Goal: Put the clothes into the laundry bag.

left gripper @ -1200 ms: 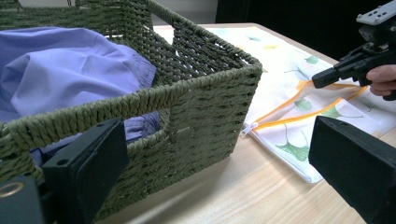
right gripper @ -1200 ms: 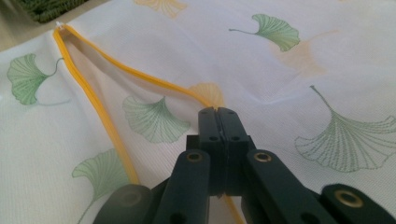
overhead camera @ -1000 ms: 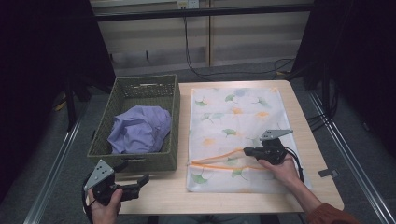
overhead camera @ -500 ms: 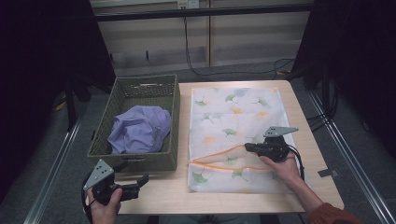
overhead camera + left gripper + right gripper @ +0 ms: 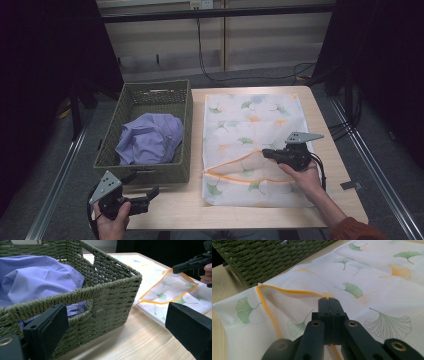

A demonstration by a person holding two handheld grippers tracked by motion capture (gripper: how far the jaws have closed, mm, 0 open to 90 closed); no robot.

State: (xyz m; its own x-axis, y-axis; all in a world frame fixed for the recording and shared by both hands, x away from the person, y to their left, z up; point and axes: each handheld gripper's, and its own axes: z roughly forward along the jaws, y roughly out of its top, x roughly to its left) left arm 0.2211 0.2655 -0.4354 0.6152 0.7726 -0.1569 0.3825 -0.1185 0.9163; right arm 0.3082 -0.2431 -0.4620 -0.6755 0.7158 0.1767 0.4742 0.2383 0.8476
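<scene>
Beside the green woven basket (image 5: 150, 131), on its right and touching its long side, a white bag (image 5: 252, 145) printed with green and orange leaves lies flat on the wooden worktop (image 5: 325, 125). Its orange-edged opening (image 5: 240, 165) runs across the end nearest the person, starting just off the basket's near right corner. The right tongs (image 5: 266, 153) are pressed together on that orange edge, pinching the upper layer of the bag and holding it raised off the layer beneath, so the mouth gapes toward the basket; the right gripper view shows the two black jaws meeting with the orange trim caught at their tips (image 5: 328, 300). Inside the basket sits a crumpled purple cloth (image 5: 149, 139), heaped toward its near end. The left tongs (image 5: 148, 192) hover just off the basket's near wall, over the front edge of the worktop, spread wide and holding nothing.
</scene>
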